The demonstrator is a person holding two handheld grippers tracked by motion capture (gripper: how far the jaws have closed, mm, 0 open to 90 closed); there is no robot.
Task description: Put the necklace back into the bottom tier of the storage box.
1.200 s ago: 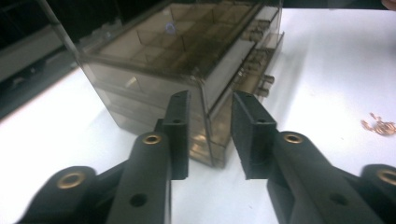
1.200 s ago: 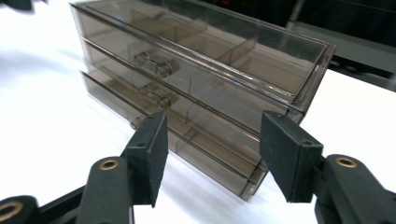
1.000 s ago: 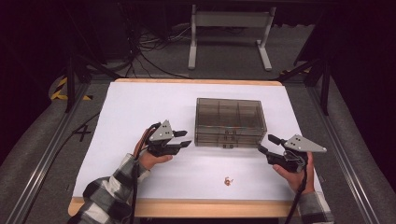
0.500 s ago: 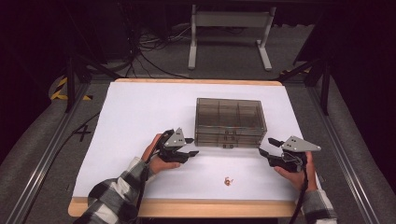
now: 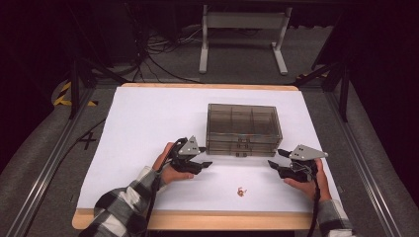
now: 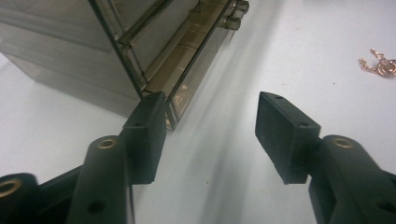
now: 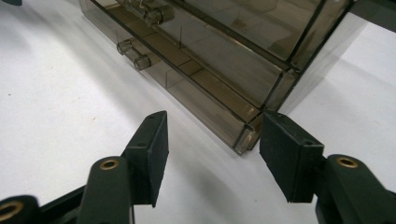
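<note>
A smoky clear plastic drawer box [image 5: 243, 128] stands on the white table [image 5: 148, 118], its small knobs [image 5: 243, 144] facing the person. My left gripper [image 5: 206, 164] is open at the box's front left corner [image 6: 159, 100], nothing between its jaws. My right gripper [image 5: 274, 158] is open at the front right corner [image 7: 245, 135], also holding nothing. A small coppery chain piece [image 5: 240, 191] lies on the table in front of the box, between the two hands; in the left gripper view the chain piece [image 6: 380, 65] sits at the far right.
The table's wooden front edge [image 5: 197, 219] runs just behind the forearms. Beyond the table's far edge stand a metal stand [image 5: 243, 34] and floor cables [image 5: 158, 54]. A dark rail [image 5: 44, 168] runs along the left side.
My left gripper has moved right and slightly nearer, closing in on the box's front left corner. My right gripper shifted a little left toward the front right corner.
</note>
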